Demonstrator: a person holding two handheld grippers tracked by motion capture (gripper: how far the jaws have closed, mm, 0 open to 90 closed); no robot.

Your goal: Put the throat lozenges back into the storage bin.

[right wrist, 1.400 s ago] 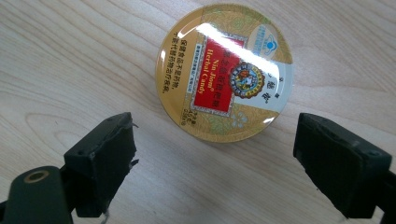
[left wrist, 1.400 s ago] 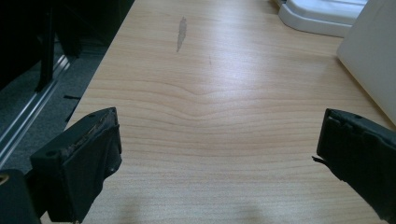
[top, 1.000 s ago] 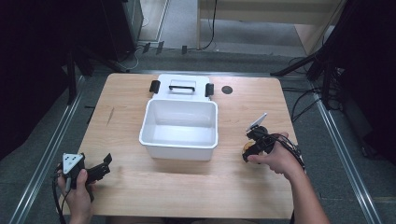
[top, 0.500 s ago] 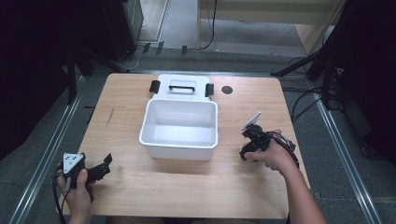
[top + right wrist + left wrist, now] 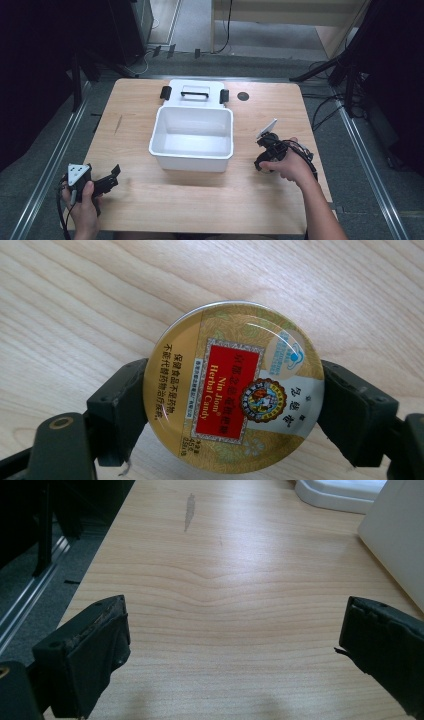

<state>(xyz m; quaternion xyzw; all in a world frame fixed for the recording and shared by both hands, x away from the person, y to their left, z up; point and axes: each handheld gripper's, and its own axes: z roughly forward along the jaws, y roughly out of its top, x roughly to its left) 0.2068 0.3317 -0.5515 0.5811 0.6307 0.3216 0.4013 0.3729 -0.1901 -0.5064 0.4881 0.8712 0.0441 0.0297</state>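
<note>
Right gripper view shows our right gripper [image 5: 232,405], jaws just closed, clamped on the round candy tin [image 5: 233,387] lying on the table [image 5: 75,305]; we judge its smooth rim could slip. Left gripper [image 5: 235,650] stands open.

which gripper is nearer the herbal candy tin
Right. The right gripper is shut on the herbal candy tin, just right of the white bin. The left gripper rests open at the table's near left corner, across the bin.

Between the right tongs [image 5: 232,405] we cannot see the candy tin's [image 5: 232,387] sides; the pads cover them, and its smallest print stays unreadable.
</note>
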